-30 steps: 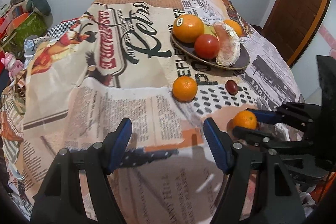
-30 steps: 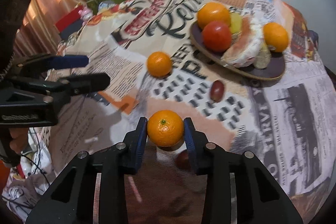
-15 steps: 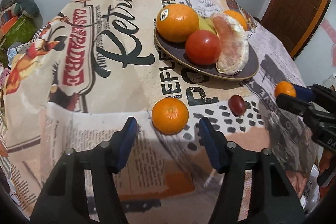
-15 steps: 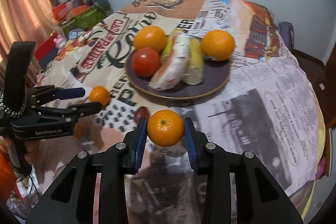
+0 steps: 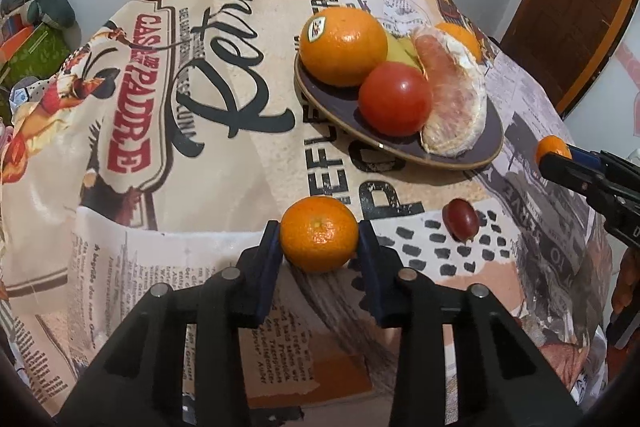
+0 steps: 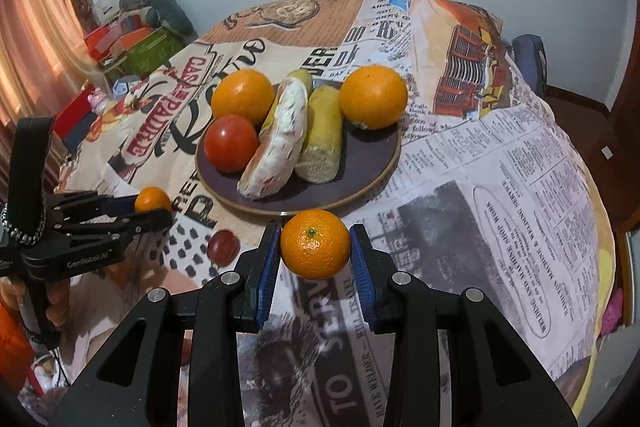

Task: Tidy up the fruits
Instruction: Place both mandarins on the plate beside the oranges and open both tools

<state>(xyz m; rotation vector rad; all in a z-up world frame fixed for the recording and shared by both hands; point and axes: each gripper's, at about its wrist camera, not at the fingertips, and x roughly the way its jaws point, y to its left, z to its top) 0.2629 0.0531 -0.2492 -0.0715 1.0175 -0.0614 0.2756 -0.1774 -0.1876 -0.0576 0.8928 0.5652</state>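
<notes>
- Two mandarins in hand. The first mandarin [image 5: 319,240] sits between the pads of the left gripper [image 5: 319,247], both pads touching its skin; clamped on it as far as I can see, just in front of the plate [image 5: 486,143]. Whether it is off the cloth I cannot tell.
- The second mandarin [image 6: 315,243] is pinched by the right gripper [image 6: 315,251], held at the plate's near rim.
- On the plate: two large oranges [image 6: 242,98] [image 6: 373,101], a red tomato-like fruit [image 6: 230,143], a peeled citrus half [image 6: 280,143] and a yellow-green fruit [image 6: 322,139].
- Off the plate: one red grape [image 5: 460,219] on the tablecloth [image 5: 180,187], near the rim.
- Judgement: most of the job is done. Left: both mandarins to the plate, then the grape.
</notes>
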